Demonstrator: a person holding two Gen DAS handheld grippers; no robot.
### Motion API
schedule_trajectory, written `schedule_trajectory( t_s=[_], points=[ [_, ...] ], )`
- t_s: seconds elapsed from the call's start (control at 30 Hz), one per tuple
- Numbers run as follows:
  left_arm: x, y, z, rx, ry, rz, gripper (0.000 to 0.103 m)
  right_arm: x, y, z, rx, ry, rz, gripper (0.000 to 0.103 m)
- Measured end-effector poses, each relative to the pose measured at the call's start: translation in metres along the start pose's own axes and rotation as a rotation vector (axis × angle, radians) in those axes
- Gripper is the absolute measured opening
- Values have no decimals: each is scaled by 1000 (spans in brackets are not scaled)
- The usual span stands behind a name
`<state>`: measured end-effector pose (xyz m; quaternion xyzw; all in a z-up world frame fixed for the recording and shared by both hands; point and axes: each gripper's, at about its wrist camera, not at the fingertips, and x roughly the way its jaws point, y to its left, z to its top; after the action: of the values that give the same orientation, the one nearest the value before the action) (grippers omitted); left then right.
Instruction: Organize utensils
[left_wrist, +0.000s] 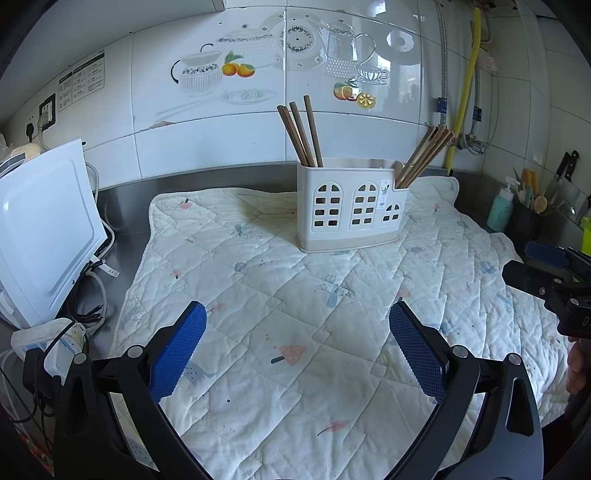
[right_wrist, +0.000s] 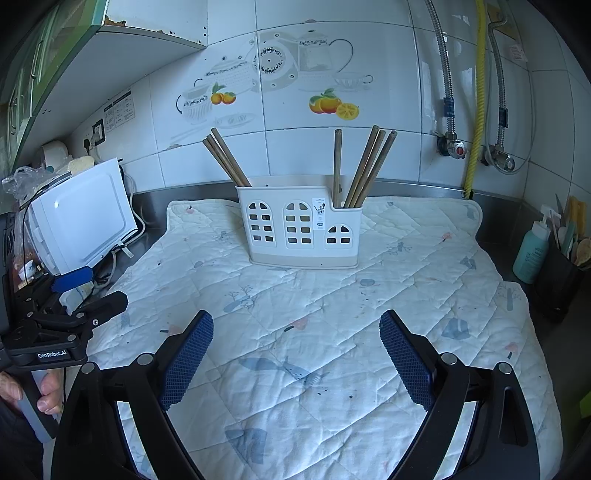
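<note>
A white plastic utensil holder (left_wrist: 351, 206) (right_wrist: 301, 230) with window-shaped holes stands upright on a quilted white mat (left_wrist: 295, 314) (right_wrist: 314, 314). Brown wooden chopsticks lean out of its left compartment (left_wrist: 301, 133) (right_wrist: 225, 158) and several more out of its small right compartment (left_wrist: 424, 155) (right_wrist: 365, 166). My left gripper (left_wrist: 297, 325) hangs open over the mat's near part, nothing between its blue pads. My right gripper (right_wrist: 295, 332) is open too, empty, facing the holder from the front. Each gripper shows at the other view's edge (left_wrist: 543, 273) (right_wrist: 74, 299).
A white appliance (left_wrist: 40, 229) (right_wrist: 81, 218) with cables and a power strip (left_wrist: 55, 343) sits left of the mat. At the right stand a teal bottle (left_wrist: 500, 208) (right_wrist: 532, 247) and a black pot of tools (right_wrist: 565, 277). Tiled wall and pipes (right_wrist: 476, 99) lie behind.
</note>
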<state>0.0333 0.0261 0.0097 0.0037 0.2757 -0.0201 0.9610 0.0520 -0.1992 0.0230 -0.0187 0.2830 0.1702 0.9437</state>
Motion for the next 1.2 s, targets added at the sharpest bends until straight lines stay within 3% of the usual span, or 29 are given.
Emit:
schedule_trajectory(
  t_s=[1.2],
  points=[
    [-2,1,0,-3,-4,4,98,-2,3,1,-1,-2,11,88]
  ],
)
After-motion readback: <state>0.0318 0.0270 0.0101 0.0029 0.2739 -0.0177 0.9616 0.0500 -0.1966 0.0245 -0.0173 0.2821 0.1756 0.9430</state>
